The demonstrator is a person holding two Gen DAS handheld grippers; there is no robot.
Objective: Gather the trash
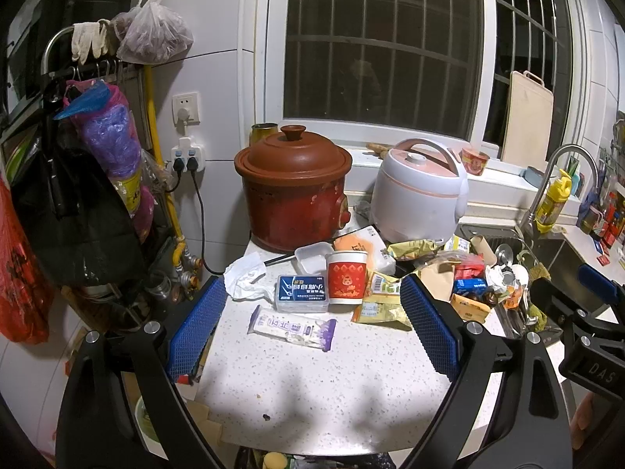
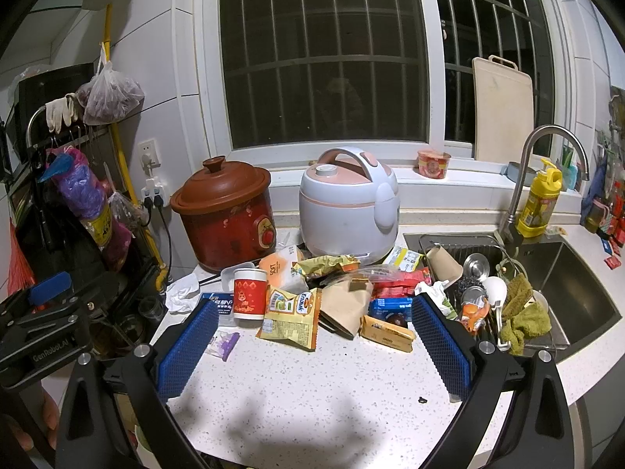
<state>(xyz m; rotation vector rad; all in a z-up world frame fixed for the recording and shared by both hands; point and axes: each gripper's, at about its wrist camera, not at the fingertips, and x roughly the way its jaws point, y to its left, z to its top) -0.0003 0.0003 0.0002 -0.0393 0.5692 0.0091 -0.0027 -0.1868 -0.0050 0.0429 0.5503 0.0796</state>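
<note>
Both grippers, left gripper (image 1: 312, 324) and right gripper (image 2: 312, 336), hover above the countertop (image 2: 332, 391) with jaws apart, holding nothing. Wrappers (image 2: 291, 320), a paper cup (image 2: 249, 293) and crumpled tissue (image 1: 246, 279) lie along its back edge, before the cookers.

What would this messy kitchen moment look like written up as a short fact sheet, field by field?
Place: speckled white countertop beside a sink
Appliances: brown clay cooker, white rice cooker
Trash pile: red paper cup, yellow snack wrapper, crumpled tissue, purple-and-white wrapper
Left gripper: open, holding nothing, above the counter
Right gripper: open, holding nothing, facing the pile
Progress: no trash picked up yet
</note>
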